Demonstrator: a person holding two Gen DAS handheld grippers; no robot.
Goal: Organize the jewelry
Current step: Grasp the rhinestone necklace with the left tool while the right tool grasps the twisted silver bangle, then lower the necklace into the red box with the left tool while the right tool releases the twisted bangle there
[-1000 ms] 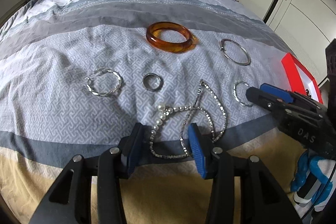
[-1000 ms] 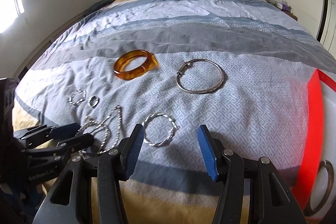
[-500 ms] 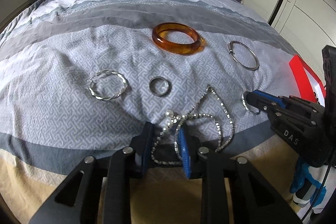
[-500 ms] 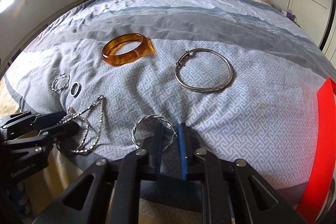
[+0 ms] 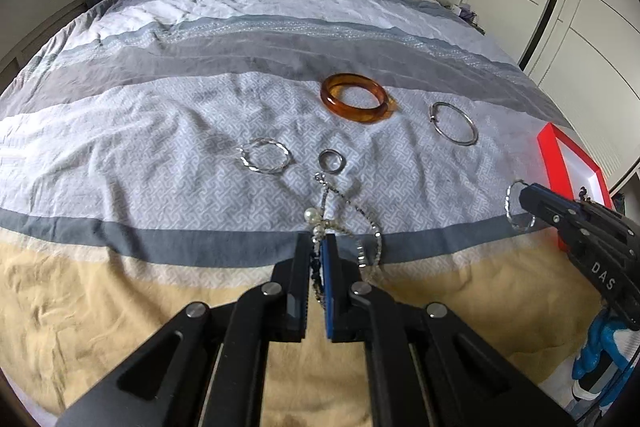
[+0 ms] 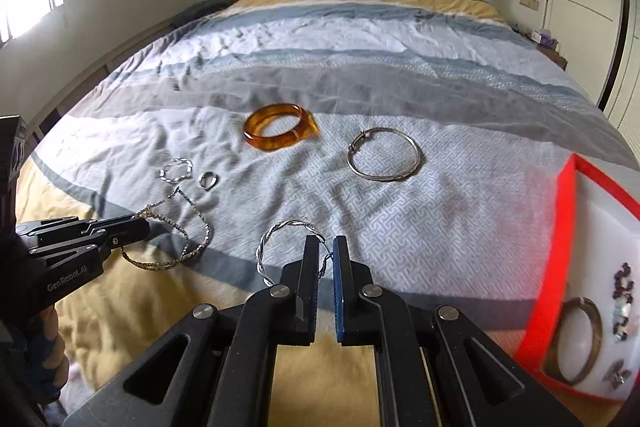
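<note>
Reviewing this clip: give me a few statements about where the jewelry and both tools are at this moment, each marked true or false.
1. The left tool is shut on the beaded necklace. True.
2. The right tool is open above the plain silver bangle. False: it is shut on the twisted silver hoop; the bangle lies untouched further up the bed.
3. The amber bangle lies on the bedspread. True.
4. The red tray holds nothing. False: a dark bangle and small pieces lie in it.
5. The small ring is held by a tool. False: it lies free on the bedspread.
</note>
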